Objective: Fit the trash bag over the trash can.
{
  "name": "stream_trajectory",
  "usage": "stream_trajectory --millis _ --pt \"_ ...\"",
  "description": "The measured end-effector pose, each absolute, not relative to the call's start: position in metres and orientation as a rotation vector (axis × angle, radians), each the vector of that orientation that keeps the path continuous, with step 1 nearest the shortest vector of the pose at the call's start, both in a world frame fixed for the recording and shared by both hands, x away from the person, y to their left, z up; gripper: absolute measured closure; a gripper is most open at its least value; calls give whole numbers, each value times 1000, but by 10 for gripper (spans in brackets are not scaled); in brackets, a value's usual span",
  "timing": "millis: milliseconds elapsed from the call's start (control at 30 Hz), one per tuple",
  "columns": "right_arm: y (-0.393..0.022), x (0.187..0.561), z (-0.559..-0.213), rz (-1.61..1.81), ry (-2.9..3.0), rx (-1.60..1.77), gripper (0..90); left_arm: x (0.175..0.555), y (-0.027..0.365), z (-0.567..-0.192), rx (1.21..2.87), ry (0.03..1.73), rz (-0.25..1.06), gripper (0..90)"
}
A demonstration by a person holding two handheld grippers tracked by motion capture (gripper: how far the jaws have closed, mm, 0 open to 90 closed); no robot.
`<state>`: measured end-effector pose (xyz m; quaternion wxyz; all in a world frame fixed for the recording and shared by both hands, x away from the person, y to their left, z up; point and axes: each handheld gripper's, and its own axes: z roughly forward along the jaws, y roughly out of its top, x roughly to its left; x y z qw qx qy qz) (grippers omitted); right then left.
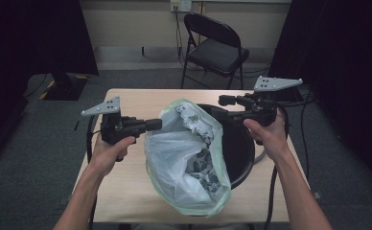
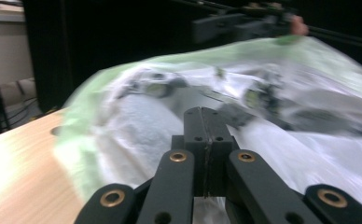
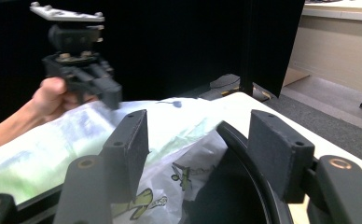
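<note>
A pale green and white plastic bag (image 1: 184,158) with crumpled printed wrappers inside sits in a black round bin (image 1: 244,143) on the wooden table (image 1: 126,191). My left gripper (image 1: 157,124) is shut, its tips at the bag's upper left edge. In the left gripper view the jaws (image 2: 206,126) meet flat with the bag (image 2: 309,135) just beyond; whether film is pinched I cannot tell. My right gripper (image 1: 225,107) stands open over the bin's far rim. In the right gripper view its pads (image 3: 207,149) straddle the bin's rim (image 3: 244,154) and the bag (image 3: 39,149) without pressing them.
A black folding chair (image 1: 217,48) stands behind the table. Cables trail from both grippers, and one lies on the floor at the right (image 1: 304,124). Dark curtains flank the room. Bare tabletop (image 1: 126,100) lies left of and behind the bag.
</note>
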<state>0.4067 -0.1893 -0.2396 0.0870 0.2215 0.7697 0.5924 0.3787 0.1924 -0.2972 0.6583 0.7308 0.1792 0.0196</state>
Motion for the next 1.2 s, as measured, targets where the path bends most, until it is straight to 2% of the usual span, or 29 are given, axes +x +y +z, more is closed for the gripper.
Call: stream_trajectory --millis 300,800,900,1033,1200 --pt "-190 404 -235 1782 2280 647 377 355 178 -295 1715 314 6 823" --pt "-187 393 -229 1781 2332 598 372 357 168 -297 1713 315 -6 838" --pt "-185 394 -231 1758 2374 585 426 356 166 -298 1708 316 -1 838" --pt "-183 394 -234 1725 2413 556 560 356 164 -299 1705 308 -8 834" --pt "-184 396 -237 1694 2442 548 668 356 165 -299 1700 311 -4 813"
